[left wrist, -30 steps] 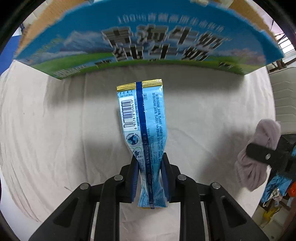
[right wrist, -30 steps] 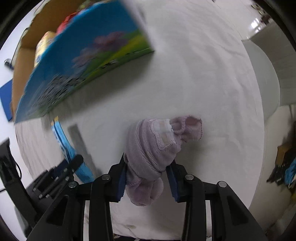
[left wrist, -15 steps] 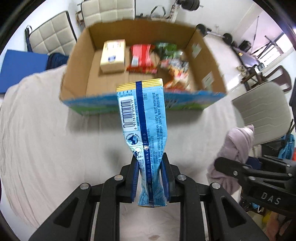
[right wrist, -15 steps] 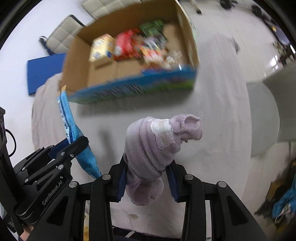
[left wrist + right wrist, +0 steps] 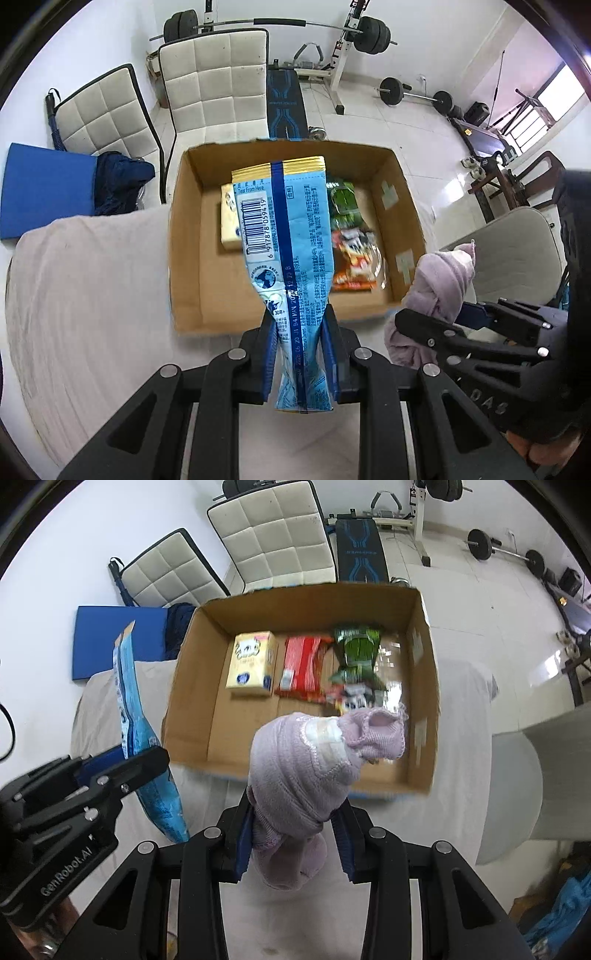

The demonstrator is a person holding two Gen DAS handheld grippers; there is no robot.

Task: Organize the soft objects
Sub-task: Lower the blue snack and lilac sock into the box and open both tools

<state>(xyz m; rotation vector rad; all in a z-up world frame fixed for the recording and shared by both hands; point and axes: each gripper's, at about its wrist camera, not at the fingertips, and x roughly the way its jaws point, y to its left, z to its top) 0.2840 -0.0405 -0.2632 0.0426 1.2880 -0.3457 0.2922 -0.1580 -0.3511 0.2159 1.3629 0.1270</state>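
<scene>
My left gripper (image 5: 299, 354) is clamped on the blue packet (image 5: 288, 243), held upright above the table (image 5: 81, 295) at the box's (image 5: 188, 258) near edge; the packet hides the red pack (image 5: 301, 668) that only the right view shows. My right gripper (image 5: 291, 834) pinches the lilac sock (image 5: 310, 764), whose bulk covers part of the blurred snacks (image 5: 354, 698). The yellow tissue pack (image 5: 253, 664) lies flat inside the box.

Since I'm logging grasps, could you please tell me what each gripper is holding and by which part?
The left gripper pinches the blue snack packet near its lower end. The right gripper clamps the rolled lilac sock bundle near its lower end.
</scene>
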